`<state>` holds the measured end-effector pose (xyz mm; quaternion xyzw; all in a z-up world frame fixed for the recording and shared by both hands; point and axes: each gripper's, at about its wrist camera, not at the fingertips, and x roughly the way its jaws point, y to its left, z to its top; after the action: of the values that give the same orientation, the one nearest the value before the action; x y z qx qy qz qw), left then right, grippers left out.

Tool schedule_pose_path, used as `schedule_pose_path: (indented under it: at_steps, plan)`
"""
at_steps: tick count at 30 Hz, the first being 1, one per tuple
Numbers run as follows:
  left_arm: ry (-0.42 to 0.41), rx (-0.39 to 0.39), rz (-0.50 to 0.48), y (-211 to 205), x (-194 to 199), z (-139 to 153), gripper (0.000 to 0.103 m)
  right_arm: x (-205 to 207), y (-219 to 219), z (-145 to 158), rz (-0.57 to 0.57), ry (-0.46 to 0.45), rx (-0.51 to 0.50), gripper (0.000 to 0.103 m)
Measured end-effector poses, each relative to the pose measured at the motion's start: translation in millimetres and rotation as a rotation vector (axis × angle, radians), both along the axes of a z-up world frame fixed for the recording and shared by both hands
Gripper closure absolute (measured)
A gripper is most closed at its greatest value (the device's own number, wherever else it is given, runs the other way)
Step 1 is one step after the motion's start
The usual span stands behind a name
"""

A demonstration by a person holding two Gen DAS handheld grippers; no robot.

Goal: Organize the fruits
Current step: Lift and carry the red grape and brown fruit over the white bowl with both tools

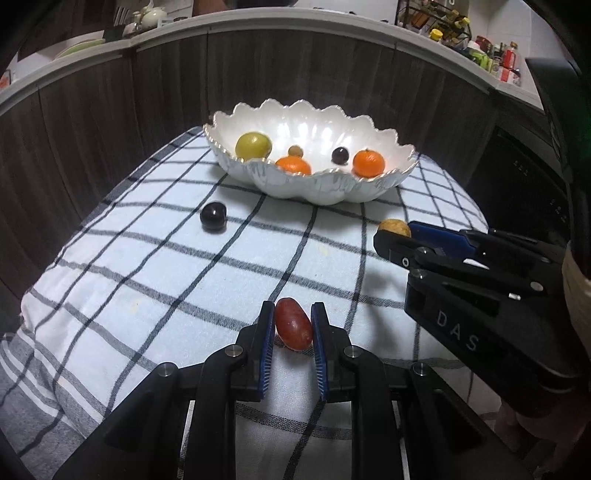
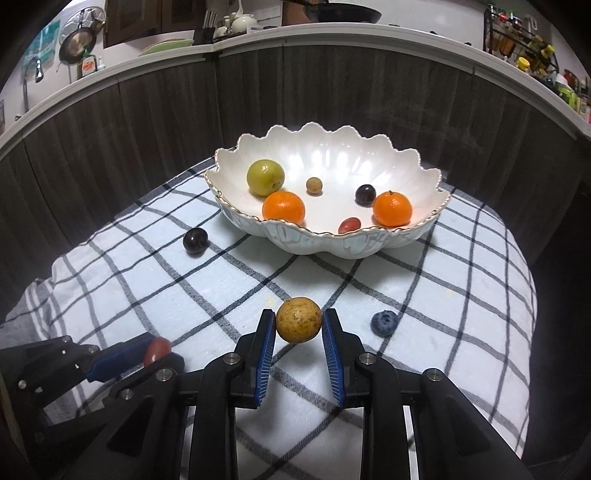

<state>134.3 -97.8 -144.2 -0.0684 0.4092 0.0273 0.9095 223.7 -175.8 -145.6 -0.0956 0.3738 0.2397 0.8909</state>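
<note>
Checked cloth [image 2: 424, 295], white with dark grid lines, spread below dark wood-grain panelling [image 2: 155, 122]. White ledge [image 2: 369, 31] capping the panelling. Above the ledge: cream teapot [image 2: 243, 22] near its middle, knife block [image 2: 207, 31] just left of the teapot, green plate [image 2: 166, 46] further left, hanging pan [image 2: 77, 42] far left. Wire rack of bottles [image 2: 524, 44] above the ledge's right end.

My blue-padded black left gripper [image 1: 293, 325] frames a glossy dark-red oval grape [image 1: 293, 328]; my matching right gripper [image 2: 299, 325] frames a speckled tan-yellow round fruit [image 2: 299, 319]. Below lies a white cloth with a black-grey check [image 2: 184, 295]. The pearly white scalloped bowl [image 2: 369, 247] has a gold rim.
</note>
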Motion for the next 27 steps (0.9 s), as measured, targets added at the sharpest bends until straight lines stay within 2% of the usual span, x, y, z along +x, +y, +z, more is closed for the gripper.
schedule_pose_path:
  at_steps: [14, 20, 27]
  plan:
    - [-0.051, -0.024, -0.056, 7.6, -0.7, 26.4, 0.083, -17.0, -9.1, 30.8, -0.073, -0.042, 0.009, 0.076]
    - [-0.049, -0.046, -0.087, 9.0, 4.7, 33.3, 0.083, -18.7, -10.2, 41.1, -0.106, -0.048, 0.025, 0.076]
    - [-0.081, -0.037, -0.134, 9.1, 11.2, 46.8, 0.083, -17.7, -8.1, 55.2, -0.122, -0.066, 0.033, 0.076]
